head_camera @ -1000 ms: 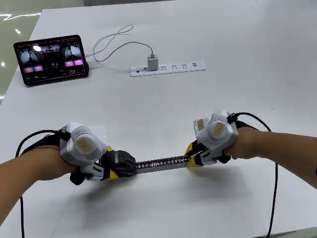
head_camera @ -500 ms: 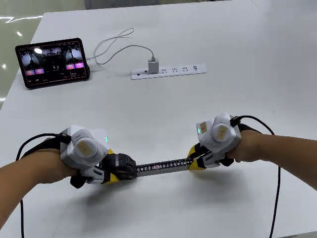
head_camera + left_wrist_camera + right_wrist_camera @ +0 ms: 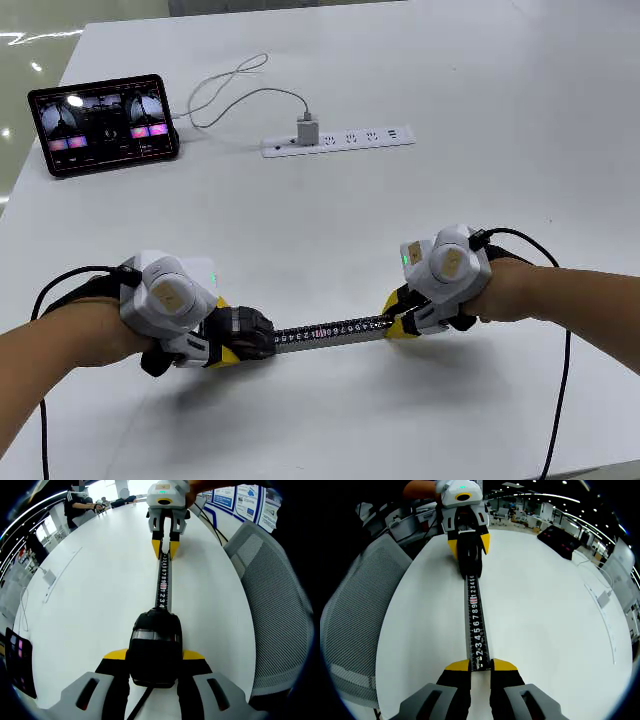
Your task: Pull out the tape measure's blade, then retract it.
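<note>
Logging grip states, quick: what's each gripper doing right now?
Left gripper: shut on the tape measure case.
Right gripper: shut on the end of the blade.

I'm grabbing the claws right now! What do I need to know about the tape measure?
Left claw: shut on the black tape measure case.
Right claw: shut on the tip of the blade.
The blade stretches straight between the two claws, numbers up, low over the white table.
Done: the blade is pulled out a short way.
Left: pull further if needed, then ease the blade back into the case.
</note>
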Motion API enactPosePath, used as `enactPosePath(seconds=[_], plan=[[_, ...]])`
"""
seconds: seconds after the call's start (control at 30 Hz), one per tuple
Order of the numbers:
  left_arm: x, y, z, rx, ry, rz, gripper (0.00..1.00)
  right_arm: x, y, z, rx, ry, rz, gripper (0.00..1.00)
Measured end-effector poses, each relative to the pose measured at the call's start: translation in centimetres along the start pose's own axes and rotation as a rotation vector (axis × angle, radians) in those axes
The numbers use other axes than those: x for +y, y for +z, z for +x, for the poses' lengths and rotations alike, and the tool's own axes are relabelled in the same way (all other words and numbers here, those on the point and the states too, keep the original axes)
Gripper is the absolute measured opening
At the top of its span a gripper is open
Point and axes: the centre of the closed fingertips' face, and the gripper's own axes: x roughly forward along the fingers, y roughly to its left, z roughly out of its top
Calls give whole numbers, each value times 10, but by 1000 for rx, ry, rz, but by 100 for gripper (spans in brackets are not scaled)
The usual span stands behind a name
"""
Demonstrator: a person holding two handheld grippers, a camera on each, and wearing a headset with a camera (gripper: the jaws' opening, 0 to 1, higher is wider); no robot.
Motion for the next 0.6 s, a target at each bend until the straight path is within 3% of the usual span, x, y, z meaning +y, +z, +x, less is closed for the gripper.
enactPosePath(seconds=[0.6], plan=[[0,0,0,-1,0,0,31,0,-11,-6,6,-2,11,10]])
